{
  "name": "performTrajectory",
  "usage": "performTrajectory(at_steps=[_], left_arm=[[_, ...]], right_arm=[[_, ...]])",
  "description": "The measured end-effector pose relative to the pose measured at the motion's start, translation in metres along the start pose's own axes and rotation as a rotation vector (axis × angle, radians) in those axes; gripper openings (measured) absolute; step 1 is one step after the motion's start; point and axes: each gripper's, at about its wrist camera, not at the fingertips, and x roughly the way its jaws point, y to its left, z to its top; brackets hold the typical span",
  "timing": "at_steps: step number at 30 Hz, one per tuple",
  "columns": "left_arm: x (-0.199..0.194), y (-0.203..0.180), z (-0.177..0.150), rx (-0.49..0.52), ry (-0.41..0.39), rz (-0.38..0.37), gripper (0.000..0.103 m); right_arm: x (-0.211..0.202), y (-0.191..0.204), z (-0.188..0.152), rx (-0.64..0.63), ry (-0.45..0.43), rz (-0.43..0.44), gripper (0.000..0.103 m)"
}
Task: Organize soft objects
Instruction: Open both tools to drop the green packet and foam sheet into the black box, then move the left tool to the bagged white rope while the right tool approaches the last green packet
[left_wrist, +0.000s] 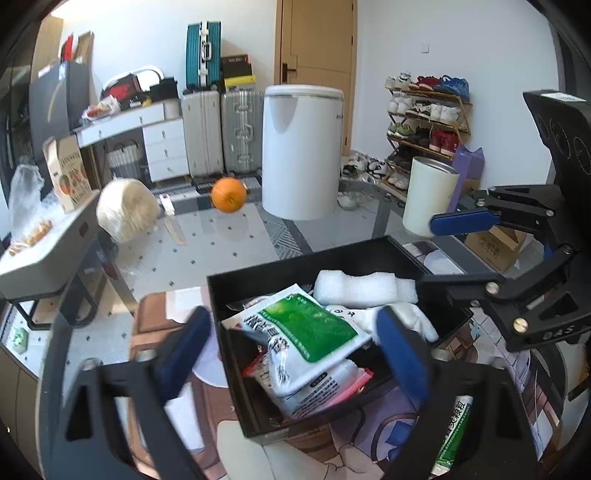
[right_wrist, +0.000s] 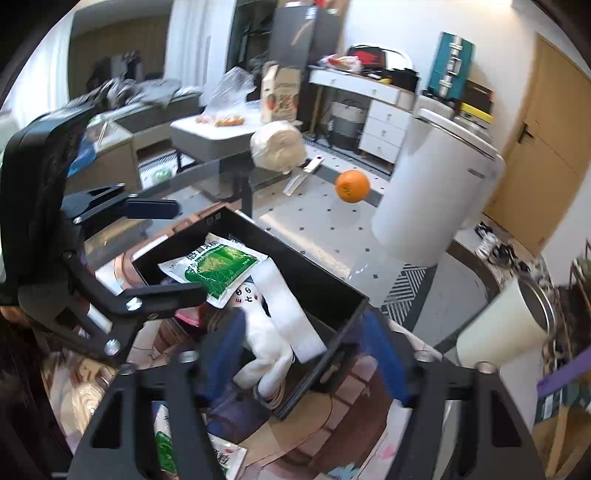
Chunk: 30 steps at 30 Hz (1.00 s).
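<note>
Left gripper (left_wrist: 291, 350) hangs spread wide over the black box (left_wrist: 236, 369), pinching nothing; a green-and-white packet (left_wrist: 306, 325) lies inside beside white foam (left_wrist: 365, 288). Right gripper (right_wrist: 306, 354) likewise stands apart, straddling the box's near corner above a white glove (right_wrist: 266, 350).

The left wrist camera looks forward and down along the left gripper (left_wrist: 291, 350) – close over the black box (left_wrist: 236, 369). The right wrist camera, equally near, faces it from the opposite side – both share box, orange (right_wrist: 352, 186) and room beyond.
</note>
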Motion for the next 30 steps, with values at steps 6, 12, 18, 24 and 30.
performTrajectory(at_steps=[6,12,18,24,30], left_arm=[[-0.019,-0.003,-0.008,-0.002,-0.017,0.015,0.103],[-0.038,-0.005,-0.024,-0.027,-0.019,0.0,0.103],[-0.053,-0.011,-0.041,-0.023,-0.012,0.014,0.103],[-0.066,-0.02,-0.06,-0.022,0.0,-0.002,0.103],[-0.073,-0.029,-0.077,-0.005,0.024,-0.013,0.103]], right_arm=[[-0.017,0.004,-0.022,0.107,-0.012,0.011,0.092],[-0.032,0.008,-0.044,0.214,-0.034,0.019,0.101],[-0.038,0.016,-0.065,0.282,-0.001,0.02,0.102],[-0.04,0.031,-0.084,0.288,0.024,0.035,0.102],[-0.04,0.039,-0.094,0.263,0.059,0.041,0.102]])
